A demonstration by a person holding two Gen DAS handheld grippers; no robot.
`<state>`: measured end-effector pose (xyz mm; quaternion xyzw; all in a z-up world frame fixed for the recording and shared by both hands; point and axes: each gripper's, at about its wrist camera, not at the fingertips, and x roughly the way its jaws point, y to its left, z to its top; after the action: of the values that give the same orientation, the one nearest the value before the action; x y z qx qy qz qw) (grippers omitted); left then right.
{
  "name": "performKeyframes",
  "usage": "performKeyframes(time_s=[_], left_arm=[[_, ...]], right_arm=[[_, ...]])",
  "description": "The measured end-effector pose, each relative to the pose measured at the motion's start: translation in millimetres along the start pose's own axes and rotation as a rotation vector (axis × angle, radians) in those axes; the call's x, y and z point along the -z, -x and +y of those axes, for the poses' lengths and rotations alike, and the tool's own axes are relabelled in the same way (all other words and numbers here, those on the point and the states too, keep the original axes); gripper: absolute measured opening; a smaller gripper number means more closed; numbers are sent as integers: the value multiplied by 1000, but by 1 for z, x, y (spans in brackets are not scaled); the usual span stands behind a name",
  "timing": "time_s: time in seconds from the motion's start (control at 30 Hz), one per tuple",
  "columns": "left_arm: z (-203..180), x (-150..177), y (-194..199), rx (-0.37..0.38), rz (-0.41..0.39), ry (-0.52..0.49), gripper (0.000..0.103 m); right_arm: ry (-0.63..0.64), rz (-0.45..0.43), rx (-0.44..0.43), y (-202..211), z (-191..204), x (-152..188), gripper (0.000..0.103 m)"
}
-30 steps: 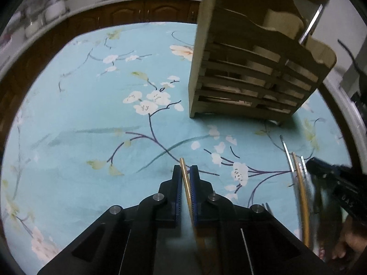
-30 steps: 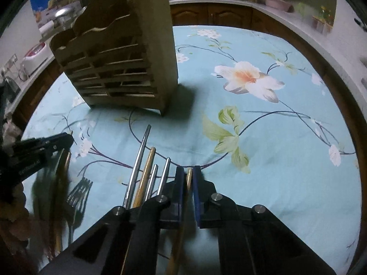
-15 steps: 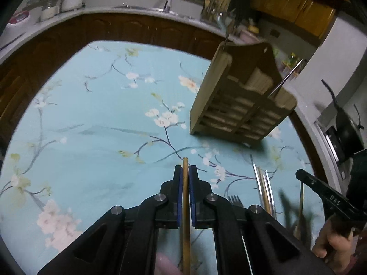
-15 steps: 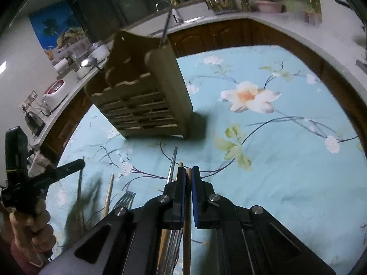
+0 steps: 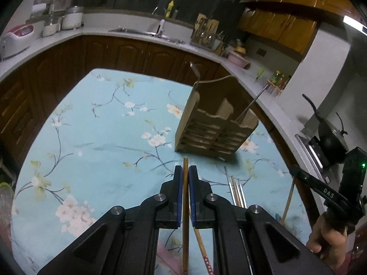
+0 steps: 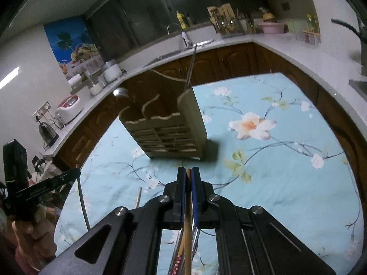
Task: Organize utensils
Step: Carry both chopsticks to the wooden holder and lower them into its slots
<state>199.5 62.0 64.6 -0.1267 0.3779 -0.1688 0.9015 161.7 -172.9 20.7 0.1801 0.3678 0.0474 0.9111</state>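
My left gripper (image 5: 185, 170) is shut on a thin wooden chopstick (image 5: 185, 217), held well above the table. My right gripper (image 6: 188, 171) is shut on another wooden chopstick (image 6: 187, 236), also lifted; it shows at the right of the left wrist view (image 5: 298, 174). A wooden utensil rack (image 5: 215, 126) stands ahead on the floral cloth, with a metal utensil handle (image 5: 252, 104) sticking out; the right wrist view shows the rack (image 6: 169, 130) too. Several loose utensils (image 5: 237, 190) lie on the cloth between the grippers.
The table has a light-blue floral cloth (image 5: 103, 137). Dark wood cabinets and a white counter (image 5: 128, 34) curve round behind it, with a sink, jars and a rice cooker (image 6: 67, 107). A kettle (image 6: 47, 133) stands at the left.
Both grippers have risen steadily away from the table, each keeping its chopstick. The rack and the loose utensils now look smaller and farther below.
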Motion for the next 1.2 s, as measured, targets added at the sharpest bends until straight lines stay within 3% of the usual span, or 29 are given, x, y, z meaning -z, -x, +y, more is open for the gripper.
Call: performKeyframes(time_s=[0.7,1.2], left_arm=[[-4,-7,68,47,-149,9,3],[-3,-40,84,101,-354,28,3]], right_arm=[[5,-188,-28,49,13,-29,5],[-7,-378,-51,62,20,-73,5]])
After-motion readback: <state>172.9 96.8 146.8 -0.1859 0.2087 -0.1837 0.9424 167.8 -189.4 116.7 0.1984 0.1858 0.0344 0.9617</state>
